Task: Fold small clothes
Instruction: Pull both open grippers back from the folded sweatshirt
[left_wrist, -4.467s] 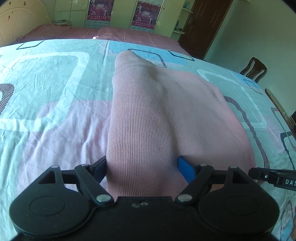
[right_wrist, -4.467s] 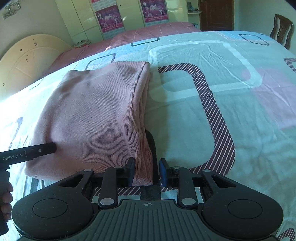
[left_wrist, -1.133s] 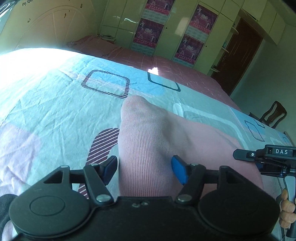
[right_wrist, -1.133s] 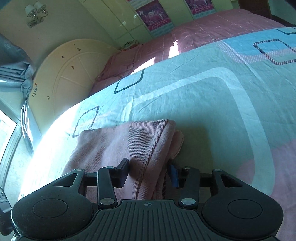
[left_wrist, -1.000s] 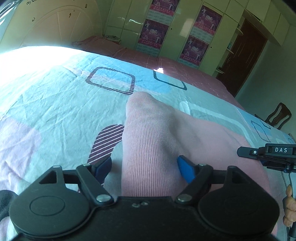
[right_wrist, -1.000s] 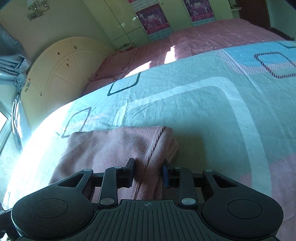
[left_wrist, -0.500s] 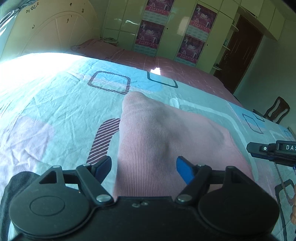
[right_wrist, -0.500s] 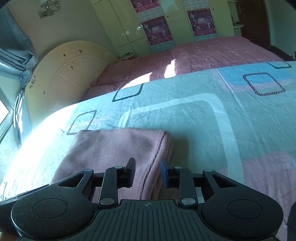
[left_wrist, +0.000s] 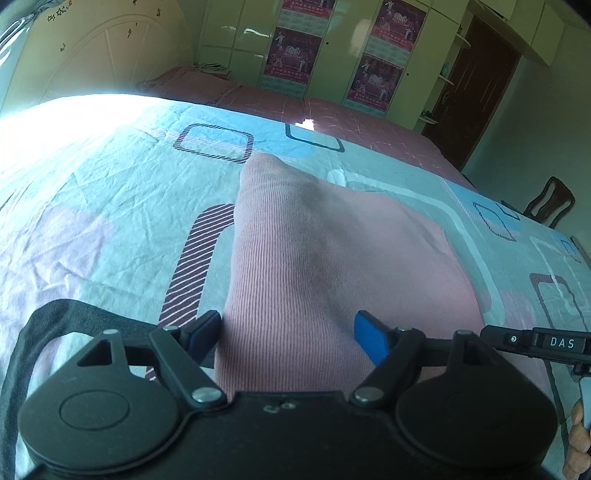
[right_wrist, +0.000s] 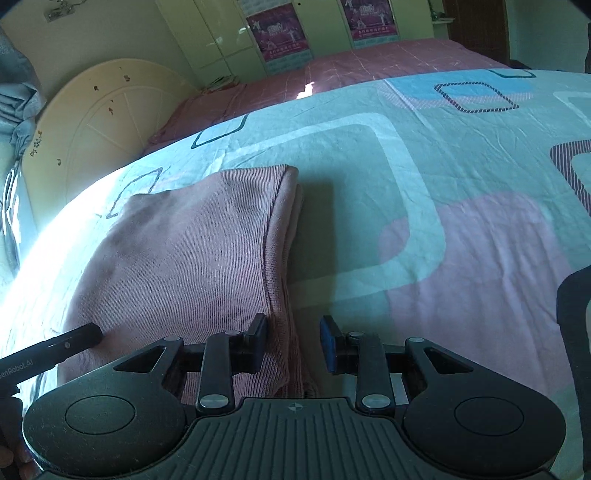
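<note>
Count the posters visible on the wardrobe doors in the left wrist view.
4. Upper left poster, cut off by the frame edge; lower left poster beneath it; upper right poster; lower right poster. Others may lie outside the frame.

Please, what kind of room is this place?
Most likely a bedroom: a wide bed with a patterned sheet, a rounded cream headboard, and a pale green wardrobe with posters along the far wall.

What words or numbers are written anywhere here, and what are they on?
"DAS" - white letters on the black bar of the right gripper, seen from the left wrist view; it is cut off at the picture's edge.
"enRobot.AI" - on the black bar of the left gripper, in the right wrist view; its start is cut off.
"20.." - big digits on the wardrobe posters; everything else there is too blurred to read.
</note>
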